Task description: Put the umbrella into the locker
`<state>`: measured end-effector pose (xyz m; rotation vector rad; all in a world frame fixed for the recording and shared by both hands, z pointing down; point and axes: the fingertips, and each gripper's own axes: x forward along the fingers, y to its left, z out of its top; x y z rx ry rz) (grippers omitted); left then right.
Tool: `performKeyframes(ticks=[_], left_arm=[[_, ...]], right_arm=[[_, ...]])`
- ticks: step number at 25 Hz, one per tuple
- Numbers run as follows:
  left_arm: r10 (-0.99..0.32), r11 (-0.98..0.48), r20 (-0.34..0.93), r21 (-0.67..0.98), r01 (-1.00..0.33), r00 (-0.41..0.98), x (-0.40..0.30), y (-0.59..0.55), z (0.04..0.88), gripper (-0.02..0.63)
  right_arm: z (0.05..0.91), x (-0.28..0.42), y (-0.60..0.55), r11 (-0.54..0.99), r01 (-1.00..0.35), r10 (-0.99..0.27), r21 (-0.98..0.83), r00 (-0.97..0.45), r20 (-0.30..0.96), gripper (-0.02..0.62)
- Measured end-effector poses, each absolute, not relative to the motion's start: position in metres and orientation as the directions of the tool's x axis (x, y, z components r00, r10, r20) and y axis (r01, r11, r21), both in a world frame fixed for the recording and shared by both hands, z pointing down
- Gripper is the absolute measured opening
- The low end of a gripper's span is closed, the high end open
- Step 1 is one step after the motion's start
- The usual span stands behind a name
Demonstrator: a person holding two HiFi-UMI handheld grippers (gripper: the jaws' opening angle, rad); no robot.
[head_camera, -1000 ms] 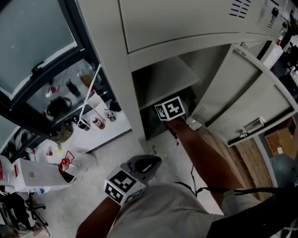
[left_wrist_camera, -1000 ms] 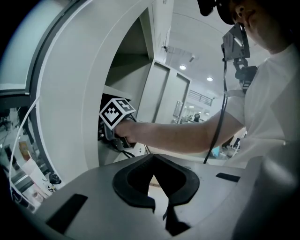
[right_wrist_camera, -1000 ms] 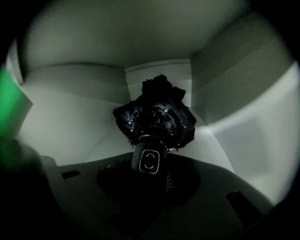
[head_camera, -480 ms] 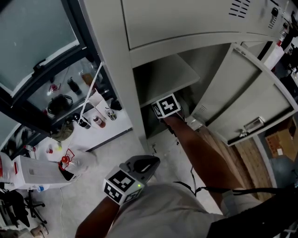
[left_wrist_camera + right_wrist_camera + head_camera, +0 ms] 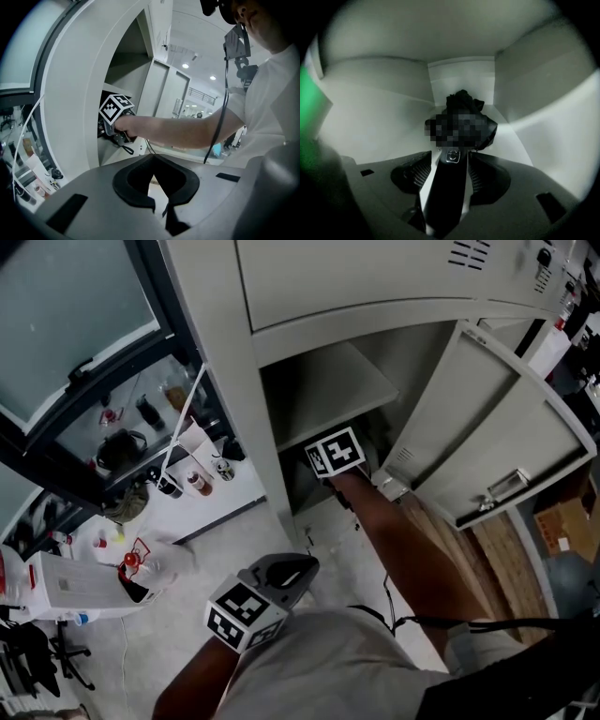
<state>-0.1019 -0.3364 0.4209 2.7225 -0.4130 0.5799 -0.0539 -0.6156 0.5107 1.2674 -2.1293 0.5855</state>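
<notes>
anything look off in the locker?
Nothing stands out. The folded umbrella sits inside the locker, below the shelf. Its handle is between the jaws of the right hand-held gripper, which are opening. The door stands open.

The person wears a white short-sleeved shirt point(image 5: 269, 89). A thin black cable point(image 5: 225, 84) hangs from a black headset point(image 5: 236, 37) across it. The left gripper point(image 5: 161, 206) is a smooth grey shell with black pads point(image 5: 133, 196) and a cube point(image 5: 246, 612) of black-and-white square markers.
</notes>
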Motion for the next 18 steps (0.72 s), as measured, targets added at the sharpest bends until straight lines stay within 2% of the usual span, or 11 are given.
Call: performKeyframes(ticks=[18], left_arm=[[-0.224, -0.9, 0.413, 0.259, -0.35, 0.883, -0.07, -0.302, 0.419, 0.009]], right_arm=[[0.476, -0.034, -0.528, 0.529, -0.842, -0.617, -0.099, -0.463, 0.637, 0.227]])
